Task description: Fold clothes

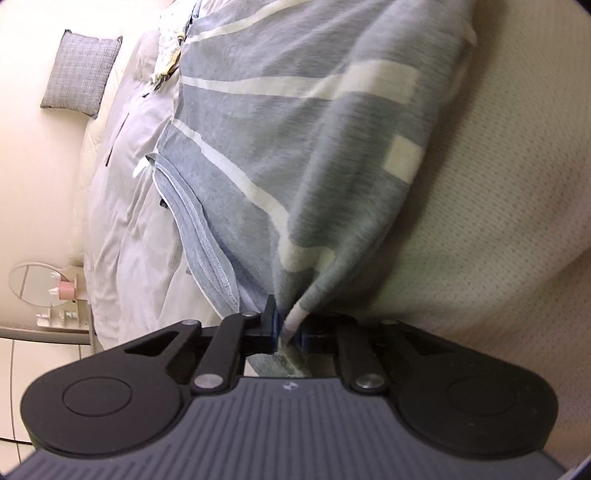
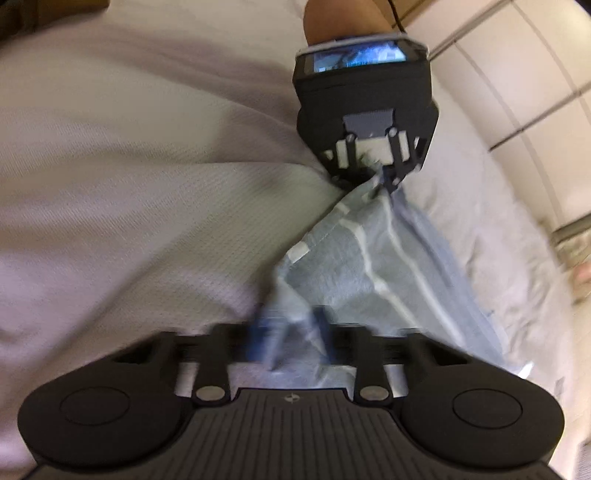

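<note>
Bedroom setting, left wrist view: pale dotted mattress cover [image 1: 498, 206] on the right, rumpled grey bedding [image 1: 125, 206] on the left, a grey cushion [image 1: 79, 74] against the wall and a small round mirror [image 1: 31, 284] low at the left edge. The striped grey garment [image 1: 295, 129] stretches away from you across the bed, gathered to a narrow bunch at your left gripper [image 1: 286, 326], whose blue-padded fingers are closed tight on that bunched end. A hemmed layer [image 1: 214, 258] hangs loose just beside the clamped part, so judge whether you hold all the layers you want; if not, the fold will skew. Right wrist view, blurred: same bed, tiled wall [image 2: 517, 74] to the right. Your right gripper [image 2: 291, 343] sits at the near end of the garment [image 2: 354, 266]; cloth lies between its fingers, and they look pinched on it, though the smear keeps that from being sure. The left gripper [image 2: 380, 177] shows beyond, clamped on the far end, your forearm [image 2: 343, 18] behind it. The cloth spans between the two, partly off the bed. Keep even tension, hold both ends level, and lay the stripes straight before bringing an end over.
</note>
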`<state>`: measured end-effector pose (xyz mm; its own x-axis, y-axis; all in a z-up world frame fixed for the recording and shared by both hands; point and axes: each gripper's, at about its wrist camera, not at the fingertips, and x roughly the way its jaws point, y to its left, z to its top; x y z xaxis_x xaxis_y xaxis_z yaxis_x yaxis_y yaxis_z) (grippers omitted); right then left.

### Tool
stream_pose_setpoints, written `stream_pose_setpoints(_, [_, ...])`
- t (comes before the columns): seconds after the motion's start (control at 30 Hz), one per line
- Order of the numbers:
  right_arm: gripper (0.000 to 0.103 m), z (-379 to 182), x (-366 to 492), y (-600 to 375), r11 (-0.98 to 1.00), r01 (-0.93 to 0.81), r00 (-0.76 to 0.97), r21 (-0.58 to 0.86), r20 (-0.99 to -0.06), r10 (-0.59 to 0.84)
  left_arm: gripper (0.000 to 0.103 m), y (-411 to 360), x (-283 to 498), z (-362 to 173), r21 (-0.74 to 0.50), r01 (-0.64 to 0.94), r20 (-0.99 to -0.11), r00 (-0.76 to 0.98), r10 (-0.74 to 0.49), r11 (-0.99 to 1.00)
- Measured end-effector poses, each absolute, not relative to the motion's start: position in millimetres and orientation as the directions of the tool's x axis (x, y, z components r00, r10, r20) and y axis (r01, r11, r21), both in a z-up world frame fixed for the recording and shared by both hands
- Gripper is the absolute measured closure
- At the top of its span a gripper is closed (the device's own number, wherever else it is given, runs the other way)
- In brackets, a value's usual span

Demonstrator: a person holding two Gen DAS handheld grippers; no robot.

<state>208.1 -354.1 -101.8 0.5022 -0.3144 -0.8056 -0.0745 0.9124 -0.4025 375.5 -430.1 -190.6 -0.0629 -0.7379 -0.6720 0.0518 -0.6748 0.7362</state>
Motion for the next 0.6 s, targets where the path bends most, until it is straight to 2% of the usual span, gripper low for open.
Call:
stream_pose_setpoints(0.13, [0.097, -81.3, 203.6, -370.5, 0.942, -0.012, 0.532, -0.337, -0.799, -0.279, 0.097, -441.5, 375.1, -161.5, 0.7, 0.094, -0.706, -0.056, -0.706, -0.708])
stream_pose_setpoints(0.43, [0.097, -4.3, 158.5, -458.6, 0.945, 0.315, 0.588, -0.086, -0.763, -0.266, 0.097, -513.7, 346.5, -80.9, 0.579, 0.083, -0.811, -0.045, -0.583, -0.811])
stream_pose_setpoints(0.6, [0.098, 8.5, 108.1, -536.5, 0.852, 0.494, 0.616, 0.173, -0.761, -0.203, 0.097, -579.6, 303.5, -59.7, 0.527, 0.042, -0.849, -0.028, -0.528, -0.849])
